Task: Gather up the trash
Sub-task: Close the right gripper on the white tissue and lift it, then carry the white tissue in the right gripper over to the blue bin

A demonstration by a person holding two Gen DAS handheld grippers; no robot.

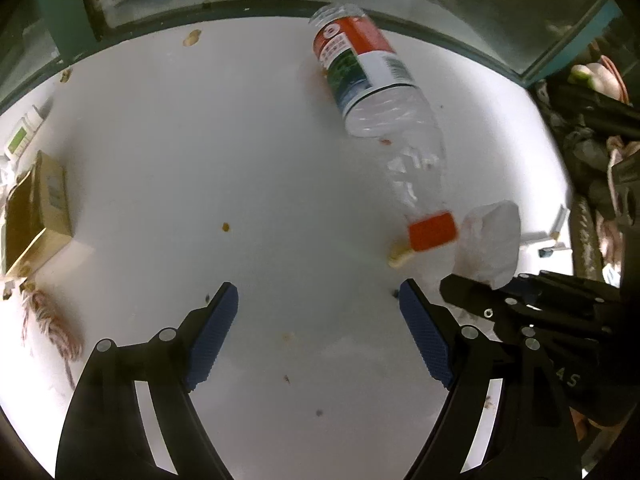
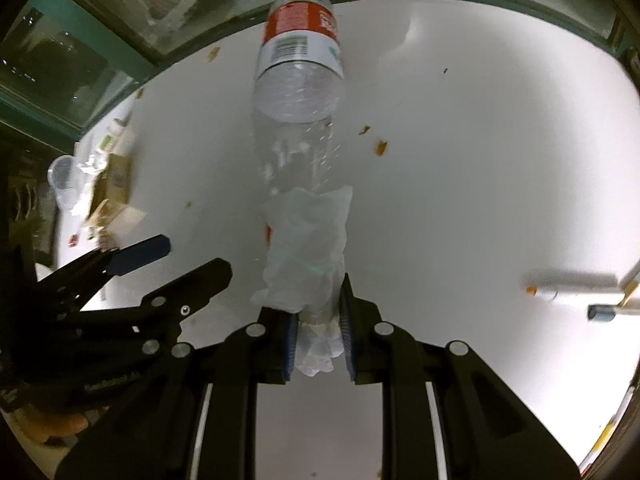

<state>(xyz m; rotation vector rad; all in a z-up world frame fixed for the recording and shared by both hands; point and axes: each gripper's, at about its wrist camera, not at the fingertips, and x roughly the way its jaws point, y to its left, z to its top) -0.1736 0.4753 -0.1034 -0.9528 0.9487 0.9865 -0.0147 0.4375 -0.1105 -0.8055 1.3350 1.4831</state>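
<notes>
White surface (image 1: 240, 160) scattered with crumbs, bordered by a teal-framed glass edge. Right gripper (image 2: 318, 340): jaws pressed together, pinching a crumpled white tissue (image 2: 308, 248). Left gripper (image 1: 318, 336): jaws spread, nothing between them. Beyond the tissue lies a clear plastic bottle (image 1: 376, 92) on its side, red cap (image 1: 432, 230) toward the grippers. Cardboard box (image 1: 38, 208) at the far left.
</notes>
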